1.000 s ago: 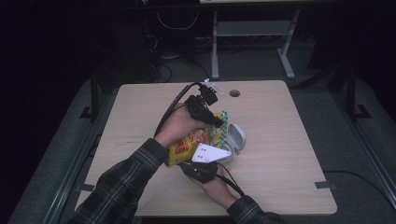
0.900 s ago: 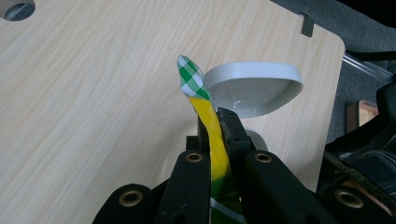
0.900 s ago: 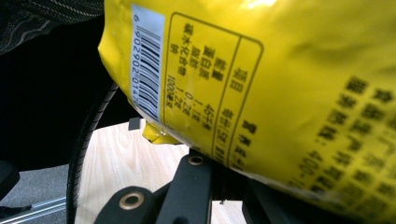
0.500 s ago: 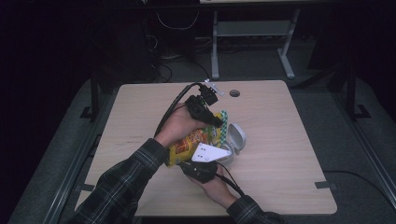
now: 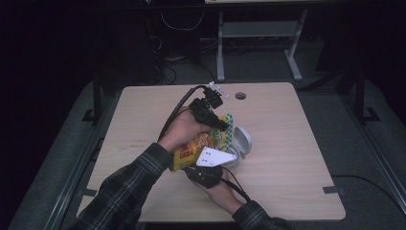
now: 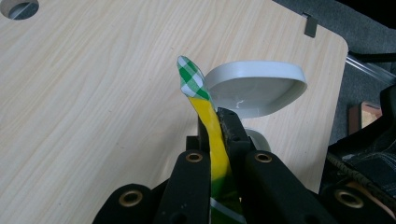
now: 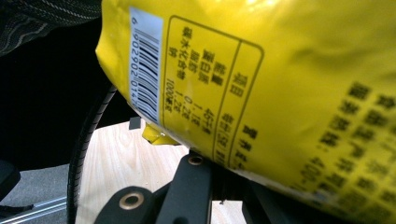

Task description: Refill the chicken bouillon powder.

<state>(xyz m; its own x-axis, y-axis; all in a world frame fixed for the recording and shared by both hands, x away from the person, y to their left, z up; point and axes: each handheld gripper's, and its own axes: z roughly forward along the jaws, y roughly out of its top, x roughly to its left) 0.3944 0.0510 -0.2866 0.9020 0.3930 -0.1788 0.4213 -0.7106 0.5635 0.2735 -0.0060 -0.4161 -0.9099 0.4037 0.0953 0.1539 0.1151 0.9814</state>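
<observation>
1. The left gripper (image 6: pixel 219 126) is clamped on the top edge of a yellow snack bag (image 6: pixel 215 154); the bag's green-and-white checked strip (image 6: pixel 190 79) sticks up just past the jaw tips.
2. Beyond those tips stands a white container with its hinged lid (image 6: pixel 254 88) raised, on the wooden table (image 6: pixel 93 102).
3. The right gripper (image 5: pixel 206 173) sits under the bag's lower end; its jaws press against the bag, but whether they grip it I cannot tell.
4. Just above the right jaws, the bag's back shows a barcode (image 7: pixel 148 70) with digits beginning 6 902902014, and a boxed table of Chinese characters (image 7: pixel 205 93) with figures such as 10.1 and 45, too blurred farther along to read.
</observation>
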